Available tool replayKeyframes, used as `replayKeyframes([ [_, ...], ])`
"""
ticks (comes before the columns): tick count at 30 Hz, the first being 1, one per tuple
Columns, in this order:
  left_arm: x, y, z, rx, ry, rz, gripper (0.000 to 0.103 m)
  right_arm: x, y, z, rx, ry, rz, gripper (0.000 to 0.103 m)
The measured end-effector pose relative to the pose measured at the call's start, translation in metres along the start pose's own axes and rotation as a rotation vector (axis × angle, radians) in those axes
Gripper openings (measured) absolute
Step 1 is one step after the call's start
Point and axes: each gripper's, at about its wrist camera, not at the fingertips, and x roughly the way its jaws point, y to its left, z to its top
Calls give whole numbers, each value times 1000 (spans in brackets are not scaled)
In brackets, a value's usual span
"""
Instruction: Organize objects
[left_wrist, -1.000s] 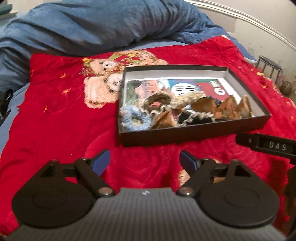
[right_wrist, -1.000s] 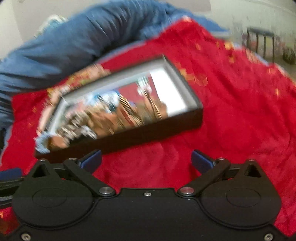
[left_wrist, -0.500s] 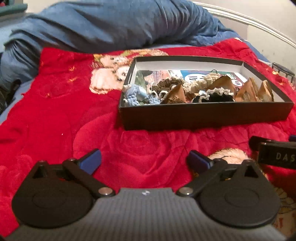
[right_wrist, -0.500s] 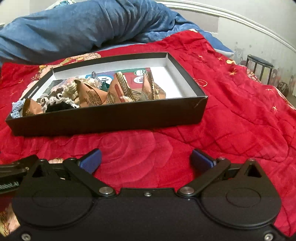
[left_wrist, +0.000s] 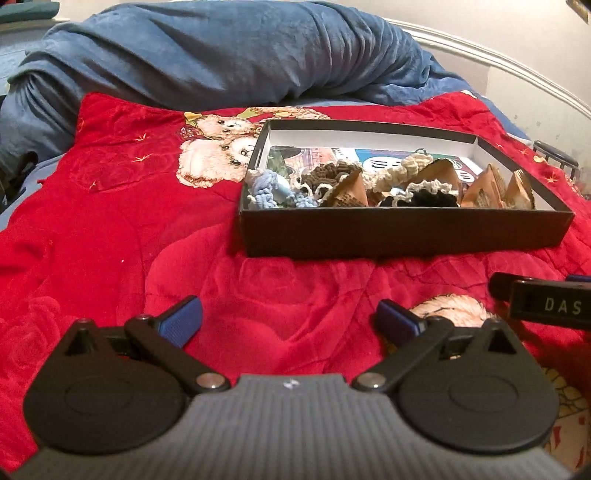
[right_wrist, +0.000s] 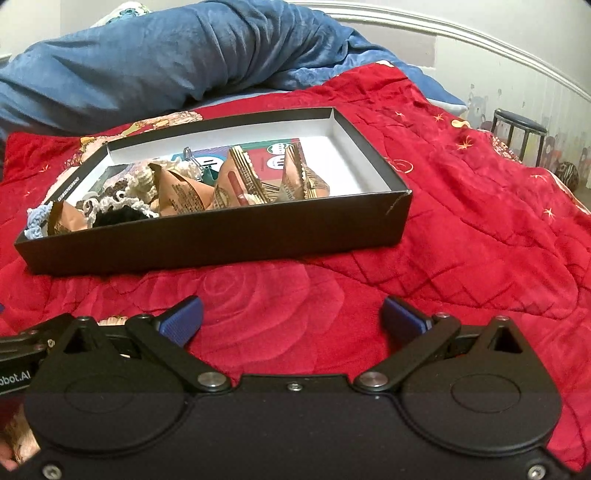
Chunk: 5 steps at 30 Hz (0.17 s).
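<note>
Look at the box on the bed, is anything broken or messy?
A little. The black box has a small crack or crease near its front right corner. Inside, crocheted scrunchies and brown paper packets lie jumbled toward one end; the other end is bare. Nothing has spilled onto the red blanket.

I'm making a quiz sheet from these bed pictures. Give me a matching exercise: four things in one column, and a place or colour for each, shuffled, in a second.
Things:
1. black box
2. light blue crochet piece
3. blue duvet
4. brown triangular packets

Places or colours:
A. bunched up behind the red blanket
B. standing up toward the box's right half
C. resting on the red blanket, lid off
D. in the box's near left corner

Pairs: 1-C, 2-D, 3-A, 4-B
</note>
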Motion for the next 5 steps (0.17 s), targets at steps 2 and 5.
replayKeyframes([
  [2,-1,0,-1,3,-3,2,103,0,-2,0,4,-1,3,103],
  [5,-1,0,-2,3,-1,1,103,0,-1,0,2,0,2,103],
])
